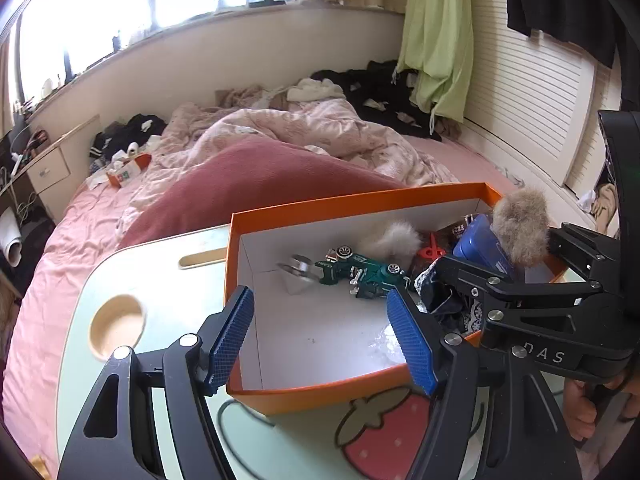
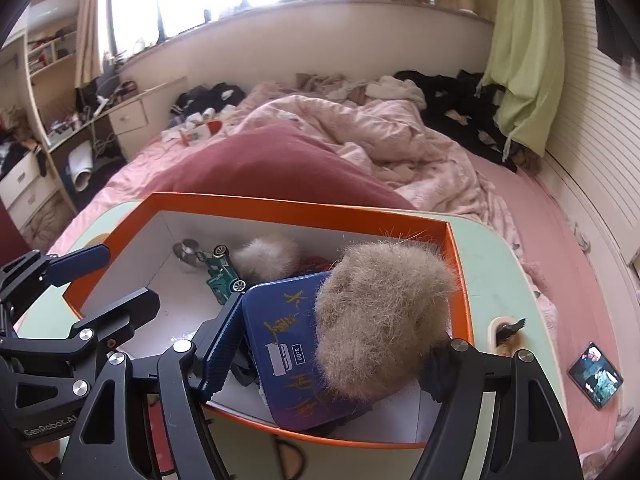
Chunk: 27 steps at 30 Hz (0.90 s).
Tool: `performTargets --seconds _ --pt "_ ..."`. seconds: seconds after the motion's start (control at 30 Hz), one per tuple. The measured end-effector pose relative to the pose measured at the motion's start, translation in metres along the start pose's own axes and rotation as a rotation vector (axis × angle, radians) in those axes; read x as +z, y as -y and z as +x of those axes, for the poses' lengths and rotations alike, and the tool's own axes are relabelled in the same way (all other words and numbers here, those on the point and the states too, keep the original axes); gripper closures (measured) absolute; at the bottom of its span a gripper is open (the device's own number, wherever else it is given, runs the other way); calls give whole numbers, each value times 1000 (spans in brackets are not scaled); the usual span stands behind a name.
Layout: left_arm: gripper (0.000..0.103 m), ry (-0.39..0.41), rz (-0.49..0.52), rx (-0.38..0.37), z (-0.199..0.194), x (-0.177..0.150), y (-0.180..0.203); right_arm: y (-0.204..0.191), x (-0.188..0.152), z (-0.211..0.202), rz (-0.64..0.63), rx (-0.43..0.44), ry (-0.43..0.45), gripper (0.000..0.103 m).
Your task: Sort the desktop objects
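Left gripper (image 1: pixel 320 336) jaws wide, nothing between, poised over the near wall of the orange box (image 1: pixel 400 196). Right gripper (image 2: pixel 332 340) jaws apart; brown fur ball (image 2: pixel 380 316) sits between them against the right finger, whether gripped cannot tell. Ball rests on blue tin (image 2: pixel 280 344) inside the box. Green toy car (image 1: pixel 360 272), white pom-pom (image 1: pixel 394 236) and metal ring (image 1: pixel 298 266) also in the box, on a mint lap table (image 1: pixel 160 280) over a pink bed (image 1: pixel 60 240).

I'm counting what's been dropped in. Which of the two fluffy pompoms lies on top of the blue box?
The larger tan pompom, between the right claw's open fingers, rests on the blue box. The smaller pale pompom sits farther back beside the green toy car.
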<state>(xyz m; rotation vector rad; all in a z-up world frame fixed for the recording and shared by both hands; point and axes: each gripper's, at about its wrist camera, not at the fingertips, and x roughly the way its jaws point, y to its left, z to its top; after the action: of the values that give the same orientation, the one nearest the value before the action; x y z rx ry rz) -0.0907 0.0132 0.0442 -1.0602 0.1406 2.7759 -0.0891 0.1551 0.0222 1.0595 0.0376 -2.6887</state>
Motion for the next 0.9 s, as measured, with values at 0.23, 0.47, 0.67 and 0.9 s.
performTargets --seconds 0.23,0.47,0.67,0.9 --pt "34 107 -81 -50 -19 -4 -15 0 0 -29 63 49 155 30" --pt "29 200 -133 -129 -78 -20 -18 -14 -9 -91 25 2 287 21" --pt "20 71 -78 -116 -72 -50 1 -18 -58 -90 10 3 139 13" --pt "19 -92 -86 -45 -37 -84 7 -5 -83 -62 72 -24 -18 12"
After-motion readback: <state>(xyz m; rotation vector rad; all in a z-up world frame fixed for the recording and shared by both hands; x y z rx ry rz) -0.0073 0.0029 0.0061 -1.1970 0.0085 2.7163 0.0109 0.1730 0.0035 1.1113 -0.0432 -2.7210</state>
